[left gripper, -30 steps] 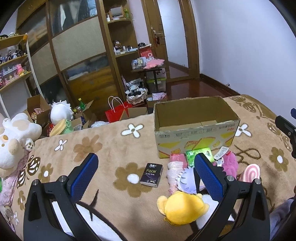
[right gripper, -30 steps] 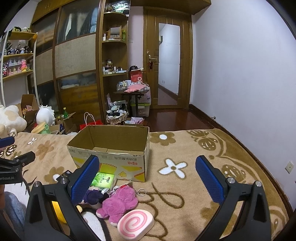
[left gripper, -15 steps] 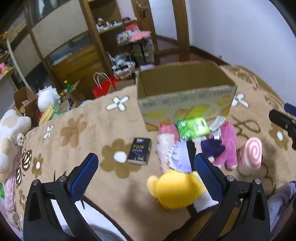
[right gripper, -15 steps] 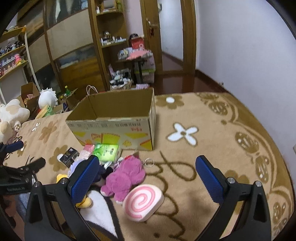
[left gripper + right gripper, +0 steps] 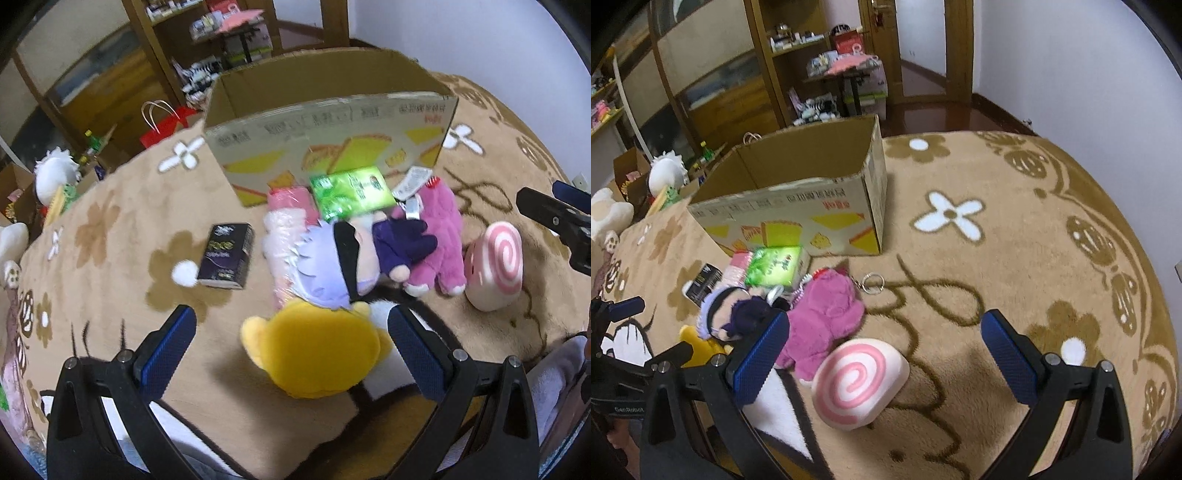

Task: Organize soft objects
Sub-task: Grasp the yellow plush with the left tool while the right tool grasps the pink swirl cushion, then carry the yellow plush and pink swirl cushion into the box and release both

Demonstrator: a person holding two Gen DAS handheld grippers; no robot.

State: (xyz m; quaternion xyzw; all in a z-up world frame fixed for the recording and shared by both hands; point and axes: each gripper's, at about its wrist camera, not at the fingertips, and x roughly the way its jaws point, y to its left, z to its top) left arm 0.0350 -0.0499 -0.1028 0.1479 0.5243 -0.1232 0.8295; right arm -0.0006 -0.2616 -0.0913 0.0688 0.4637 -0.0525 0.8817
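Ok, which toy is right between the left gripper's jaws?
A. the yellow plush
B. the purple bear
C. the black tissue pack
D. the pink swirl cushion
A: the yellow plush lies between the open jaws of the left gripper, while the other things lie farther off on the blanket.

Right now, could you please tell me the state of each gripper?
Left gripper: jaws open, holding nothing, poised over the yellow plush.
Right gripper: jaws open, holding nothing, above the pink swirl cushion.
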